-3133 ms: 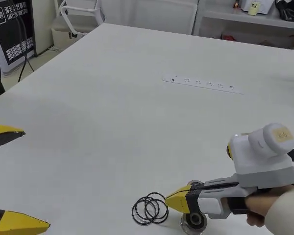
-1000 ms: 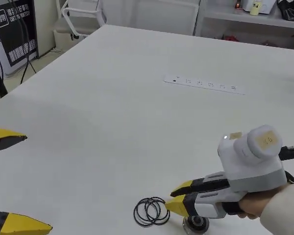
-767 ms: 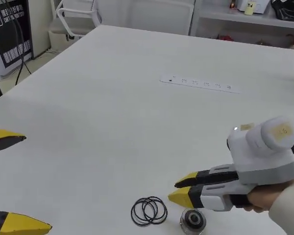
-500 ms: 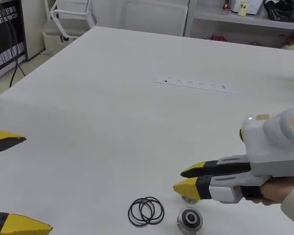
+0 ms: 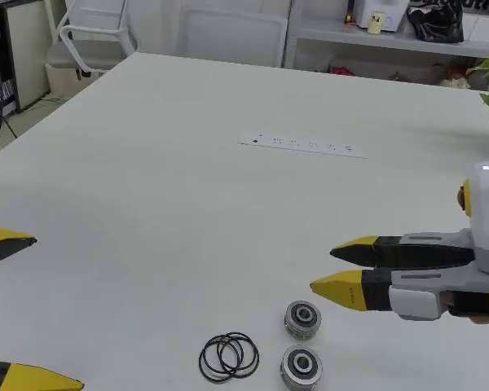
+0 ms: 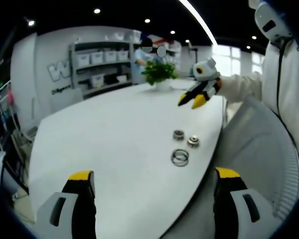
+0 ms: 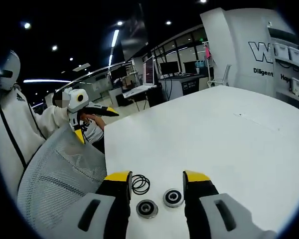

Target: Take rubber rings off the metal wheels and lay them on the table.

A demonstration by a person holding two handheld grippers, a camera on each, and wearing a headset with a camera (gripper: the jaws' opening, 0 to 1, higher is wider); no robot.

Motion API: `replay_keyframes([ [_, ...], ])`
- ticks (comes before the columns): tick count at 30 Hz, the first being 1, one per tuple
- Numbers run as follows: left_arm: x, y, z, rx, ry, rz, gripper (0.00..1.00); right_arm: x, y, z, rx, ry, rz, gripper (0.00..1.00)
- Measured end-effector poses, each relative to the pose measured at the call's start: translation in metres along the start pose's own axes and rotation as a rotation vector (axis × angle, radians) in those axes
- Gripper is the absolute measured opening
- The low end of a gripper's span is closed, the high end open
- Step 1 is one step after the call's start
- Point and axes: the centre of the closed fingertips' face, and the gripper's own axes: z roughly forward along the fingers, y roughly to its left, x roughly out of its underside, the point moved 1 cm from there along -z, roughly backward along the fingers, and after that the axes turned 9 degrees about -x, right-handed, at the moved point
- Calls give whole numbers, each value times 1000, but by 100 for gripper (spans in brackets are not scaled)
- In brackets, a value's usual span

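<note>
Right tongs: parted, empty, above the worktop.
Left tongs: wide open, empty, well apart.
Metal wheels: two, just beneath the right tips.
Rubber rings: loose pile beside the wheels, toward the left tongs.
Risk: an off-centre nip could skid a wheel into the pile.
Around: power strip far ahead; nothing obstructs.

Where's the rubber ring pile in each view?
Head view: rubber ring pile bottom centre, left of the two metal wheels.
Left gripper view: centre right, just below the wheels.
Right gripper view: lower centre, above and left of the wheels.
Shared landmark: the two wheels beside the pile.
</note>
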Motion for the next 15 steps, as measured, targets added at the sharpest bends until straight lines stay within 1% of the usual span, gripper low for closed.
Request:
replay_keyframes([
  [3,0,-1,2,4,-1,0,100,-3,3,-9,16,-19,-25,45],
  [8,-1,-2,2,9,-4,1,100,-4,9,-21,30,-37,-55,53],
  [11,0,-1,2,8,-1,2,100,2,9,-26,40,-21,-67,58],
  [15,1,-1,2,12,-1,1,100,12,10,-33,53,-17,-68,70],
])
